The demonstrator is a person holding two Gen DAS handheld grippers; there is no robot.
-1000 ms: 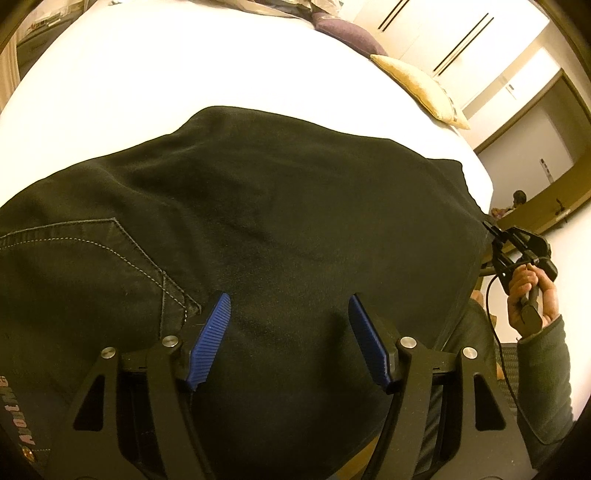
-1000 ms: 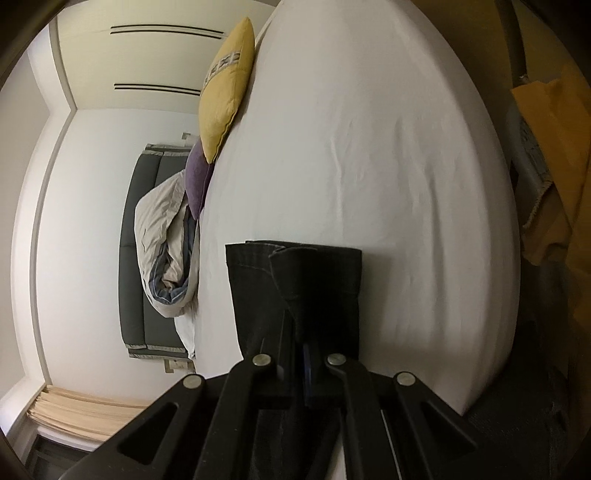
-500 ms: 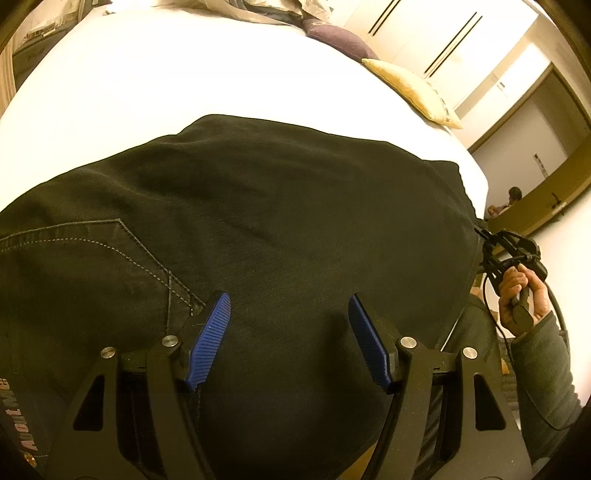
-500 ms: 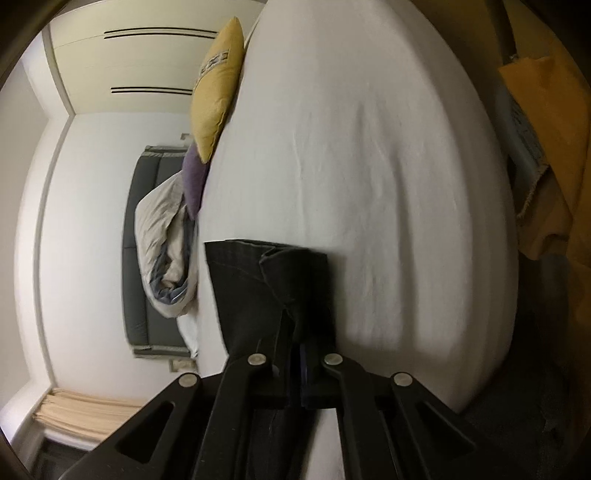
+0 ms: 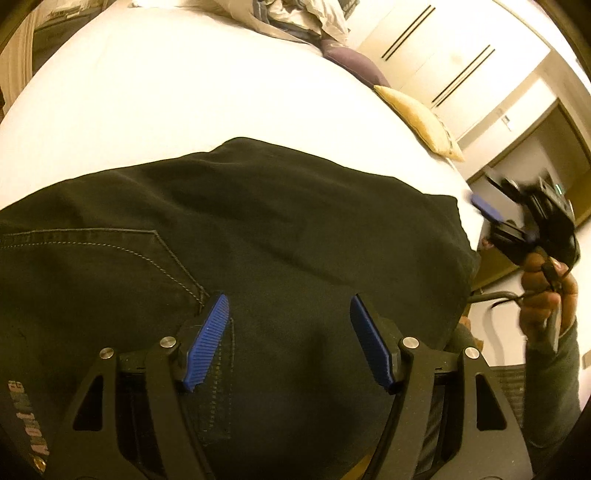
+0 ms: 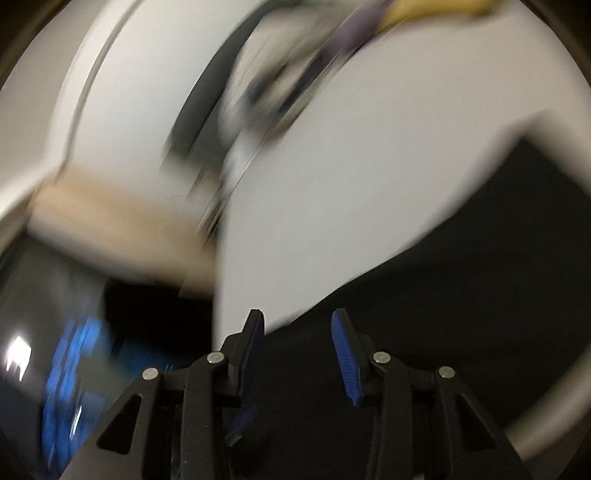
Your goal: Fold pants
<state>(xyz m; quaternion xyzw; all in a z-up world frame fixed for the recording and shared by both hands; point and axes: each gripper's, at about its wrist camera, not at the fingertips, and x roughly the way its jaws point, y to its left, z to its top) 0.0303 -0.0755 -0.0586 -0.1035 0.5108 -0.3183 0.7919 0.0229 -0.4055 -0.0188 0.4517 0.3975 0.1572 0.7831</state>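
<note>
Black pants (image 5: 295,229) lie spread across the white bed (image 5: 166,92), a stitched back pocket showing at the left. My left gripper (image 5: 288,297) hovers open above them, its blue pads (image 5: 207,339) well apart with only flat cloth below. In the left wrist view a hand holds my right gripper (image 5: 517,221) in the air just past the pants' right end. The right wrist view is blurred by motion. There my right gripper (image 6: 297,314) has its jaws opening, with nothing gripped between them, and the pants (image 6: 461,295) lie dark below and to the right.
A yellow cushion (image 5: 421,122) and a purple one (image 5: 351,62) sit at the bed's far right, with crumpled bedding (image 5: 295,18) behind them. Wardrobe doors (image 5: 461,55) stand beyond. The bed's edge runs close by the pants' right end.
My right gripper has let go of the pants' folded end, opened and swung away, so its view has turned. In the left wrist view the right hand has lifted. The left gripper shifted slightly.
</note>
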